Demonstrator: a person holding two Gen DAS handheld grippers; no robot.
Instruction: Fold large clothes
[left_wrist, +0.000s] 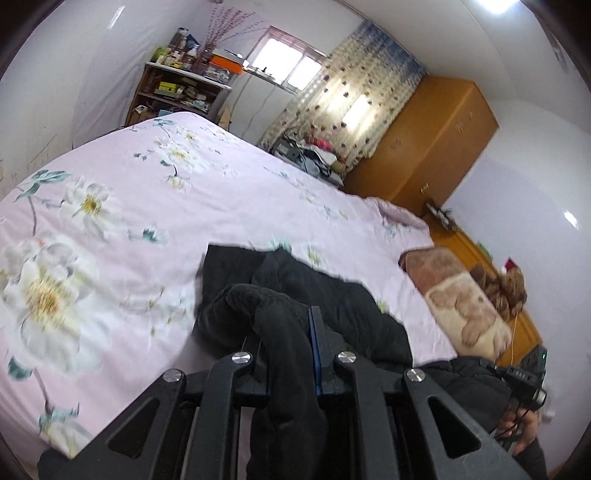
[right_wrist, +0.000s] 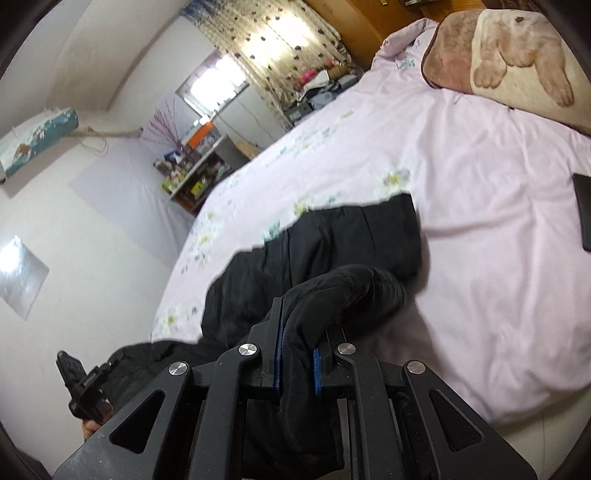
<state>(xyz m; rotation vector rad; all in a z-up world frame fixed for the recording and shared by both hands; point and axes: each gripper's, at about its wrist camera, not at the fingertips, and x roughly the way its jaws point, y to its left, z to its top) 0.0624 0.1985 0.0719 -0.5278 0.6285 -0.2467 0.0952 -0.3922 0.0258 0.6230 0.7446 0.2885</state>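
Note:
A large black padded garment (left_wrist: 332, 295) lies partly on the pink floral bedspread (left_wrist: 147, 206) near the bed's front edge. My left gripper (left_wrist: 290, 332) is shut on a bunched fold of the garment, which hangs down between its fingers. In the right wrist view the same black garment (right_wrist: 332, 240) stretches across the bedspread (right_wrist: 480, 258). My right gripper (right_wrist: 299, 343) is shut on another bunched edge of it. Each view shows the other hand-held gripper at its edge, in the left wrist view (left_wrist: 524, 380) and in the right wrist view (right_wrist: 85, 384).
A brown and cream animal-print pillow (left_wrist: 454, 295) lies at the bed's head, also in the right wrist view (right_wrist: 517, 48). A dark flat phone-like object (right_wrist: 583, 214) lies on the bed. A cluttered shelf (left_wrist: 177, 85), curtain (left_wrist: 351, 92) and wooden wardrobe (left_wrist: 436, 133) stand beyond.

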